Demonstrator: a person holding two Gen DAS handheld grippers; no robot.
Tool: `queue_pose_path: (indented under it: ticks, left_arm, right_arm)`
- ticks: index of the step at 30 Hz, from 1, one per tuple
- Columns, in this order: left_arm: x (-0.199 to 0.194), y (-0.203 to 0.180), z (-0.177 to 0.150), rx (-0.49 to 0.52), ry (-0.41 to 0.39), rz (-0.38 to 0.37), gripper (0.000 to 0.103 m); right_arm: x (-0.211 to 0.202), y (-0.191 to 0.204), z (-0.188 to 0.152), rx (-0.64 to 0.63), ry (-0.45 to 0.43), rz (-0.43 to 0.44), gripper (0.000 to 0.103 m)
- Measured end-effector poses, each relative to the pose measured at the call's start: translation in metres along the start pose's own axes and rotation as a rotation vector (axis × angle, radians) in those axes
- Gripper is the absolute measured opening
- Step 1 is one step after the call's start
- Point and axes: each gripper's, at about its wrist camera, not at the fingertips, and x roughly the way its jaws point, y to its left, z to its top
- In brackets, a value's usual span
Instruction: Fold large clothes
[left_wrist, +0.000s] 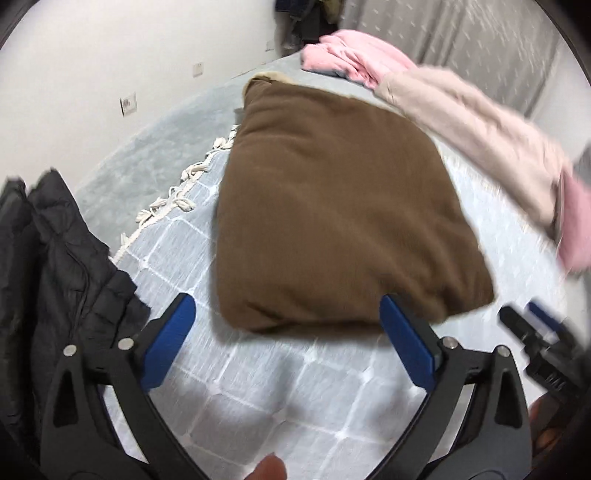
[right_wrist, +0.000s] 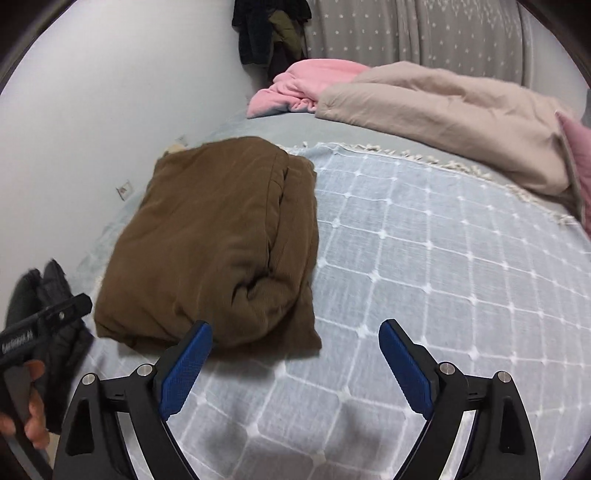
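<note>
From the left wrist view, the left gripper (left_wrist: 286, 323) has its jaws spread wide and holds nothing; the folded brown corduroy garment (left_wrist: 332, 206) lies straight ahead, its near hem between the blue fingertips (left_wrist: 400, 325), its long axis running away toward the white wall (left_wrist: 110, 55); a black padded jacket (left_wrist: 62, 258) lies at the left.

From the right wrist view, the right gripper (right_wrist: 295, 343) is equally wide open and empty; the brown garment sits ahead and to its left, its near corner just beyond the left fingertip, so the left gripper looks the better centred on it; the bundle rests on a grey-blue checked bedspread with a fringe (right_wrist: 424, 258) covering the bed; a beige quilt (right_wrist: 443, 110) and pink blanket (right_wrist: 306, 81) lie at the far edge before a grey star-print curtain (right_wrist: 424, 33).
</note>
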Motion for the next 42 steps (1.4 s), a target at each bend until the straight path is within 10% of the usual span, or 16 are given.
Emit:
queue_pose_path:
  ticks: [9, 42]
  left_arm:
    - [0.011, -0.016, -0.026, 0.091, 0.036, 0.1, 0.1]
    - [0.006, -0.014, -0.034, 0.058, 0.077, 0.046, 0.1]
  right_arm:
    - [0.001, 0.016, -0.026, -0.043, 0.012, -0.141, 0.093]
    - [0.002, 0.029, -0.043, -0.021, 0.042, -0.142, 0.093]
